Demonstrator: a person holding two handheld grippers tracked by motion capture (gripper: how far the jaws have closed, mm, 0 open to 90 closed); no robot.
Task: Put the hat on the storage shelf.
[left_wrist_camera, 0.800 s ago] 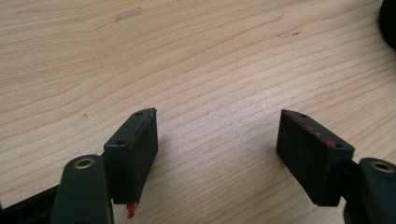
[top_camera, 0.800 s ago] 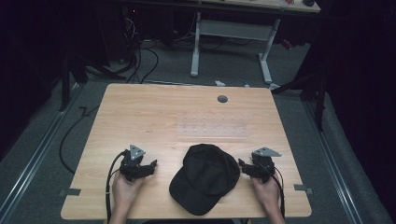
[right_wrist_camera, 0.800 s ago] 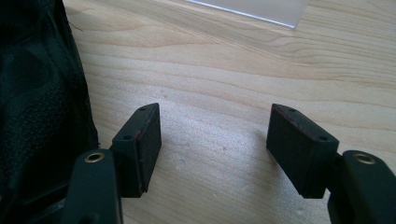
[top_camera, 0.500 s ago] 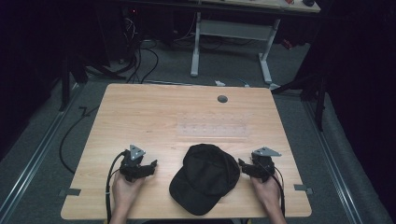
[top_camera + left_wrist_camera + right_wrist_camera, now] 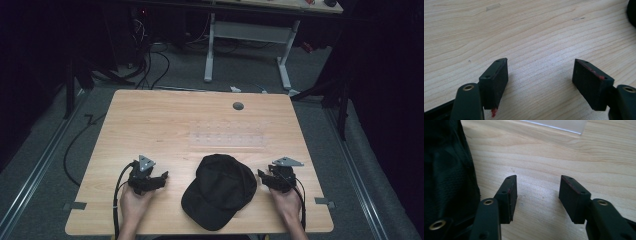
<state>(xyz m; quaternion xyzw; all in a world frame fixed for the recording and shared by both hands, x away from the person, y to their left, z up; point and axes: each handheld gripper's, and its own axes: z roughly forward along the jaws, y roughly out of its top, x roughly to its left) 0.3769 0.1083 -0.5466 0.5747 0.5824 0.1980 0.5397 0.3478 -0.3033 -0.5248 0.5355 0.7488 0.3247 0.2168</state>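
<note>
A black cap [image 5: 220, 192] lies near the front edge of the wooden table [image 5: 165, 125], its brim toward the person. To its left rests my left gripper [image 5: 162, 178], held in a hand, jaws wide apart over bare wood [image 5: 540, 72]. The cap's edge [image 5: 632, 12] shows at the far right of the left gripper view. My right gripper [image 5: 261, 176] sits just right of the cap, open with nothing between its fingers [image 5: 537, 195]. The cap's dark fabric [image 5: 449, 170] lies close beside its left jaw.
A clear plastic strip [image 5: 227, 137] lies flat on the table beyond the cap, its near edge [image 5: 556, 125] ahead of the right gripper. A round grommet hole [image 5: 238, 106] sits near the far edge. Cables and a desk frame [image 5: 250, 45] stand on the floor behind.
</note>
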